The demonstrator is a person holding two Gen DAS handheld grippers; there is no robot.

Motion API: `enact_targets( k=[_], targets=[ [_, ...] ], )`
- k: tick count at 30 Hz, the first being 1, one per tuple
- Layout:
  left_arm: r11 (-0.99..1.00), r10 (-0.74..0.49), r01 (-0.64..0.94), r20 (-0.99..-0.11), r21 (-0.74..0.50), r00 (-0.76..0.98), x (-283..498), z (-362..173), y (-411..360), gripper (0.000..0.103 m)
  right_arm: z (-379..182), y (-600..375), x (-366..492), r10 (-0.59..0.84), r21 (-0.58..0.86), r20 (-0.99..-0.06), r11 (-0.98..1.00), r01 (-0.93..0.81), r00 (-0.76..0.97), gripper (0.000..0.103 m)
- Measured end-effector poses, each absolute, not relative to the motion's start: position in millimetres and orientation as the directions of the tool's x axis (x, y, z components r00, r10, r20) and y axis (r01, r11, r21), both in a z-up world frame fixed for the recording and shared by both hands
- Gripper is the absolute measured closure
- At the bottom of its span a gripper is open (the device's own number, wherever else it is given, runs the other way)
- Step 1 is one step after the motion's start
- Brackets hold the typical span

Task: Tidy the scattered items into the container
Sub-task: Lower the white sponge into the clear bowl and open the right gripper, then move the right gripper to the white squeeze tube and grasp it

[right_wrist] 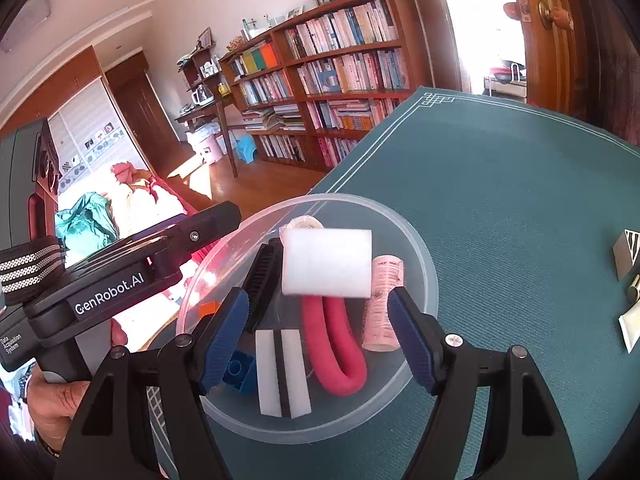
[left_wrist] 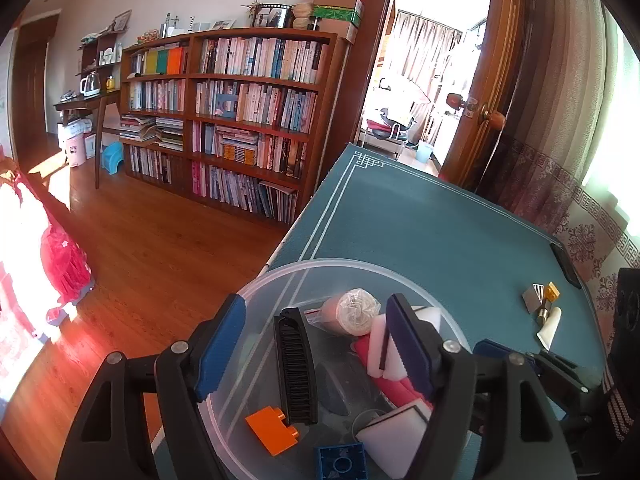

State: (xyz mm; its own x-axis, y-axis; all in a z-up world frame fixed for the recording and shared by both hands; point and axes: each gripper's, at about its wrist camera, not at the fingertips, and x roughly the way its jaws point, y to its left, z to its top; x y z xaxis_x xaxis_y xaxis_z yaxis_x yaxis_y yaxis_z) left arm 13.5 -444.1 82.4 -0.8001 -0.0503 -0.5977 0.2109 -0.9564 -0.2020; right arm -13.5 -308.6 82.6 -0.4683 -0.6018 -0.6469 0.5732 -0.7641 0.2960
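My left gripper and right gripper both hang with jaws wide and empty over the clear round plastic container, which sits at the near left corner of the teal cloth-covered table. Inside lie a black comb, a white foam block, a pink foam tube and an orange brick, half hidden behind my fingers. Small bits remain on the right, cut off in the right view. The far cloth lies open.
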Motion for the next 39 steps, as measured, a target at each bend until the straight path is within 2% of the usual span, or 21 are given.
enact_targets(
  k=[26,32,39],
  targets=[
    [-0.98,-0.024,0.151,-0.673,-0.132,-0.74,-6,60,-407,0.021,78,-214,-12,-0.53,0.39,-0.643,-0.848,0.36,-0.552,0.028],
    [-0.982,-0.026,0.152,-0.705,-0.117,-0.708,-15,48,-398,0.022,74,-181,-12,-0.479,0.398,-0.649,-0.876,0.273,-0.591,0.028],
    [-0.985,-0.042,0.144,-0.669,-0.098,-0.742,-13,62,-385,0.021,65,-132,-21,-0.35,0.39,-0.677,-0.917,0.088,-0.647,0.028]
  ],
)
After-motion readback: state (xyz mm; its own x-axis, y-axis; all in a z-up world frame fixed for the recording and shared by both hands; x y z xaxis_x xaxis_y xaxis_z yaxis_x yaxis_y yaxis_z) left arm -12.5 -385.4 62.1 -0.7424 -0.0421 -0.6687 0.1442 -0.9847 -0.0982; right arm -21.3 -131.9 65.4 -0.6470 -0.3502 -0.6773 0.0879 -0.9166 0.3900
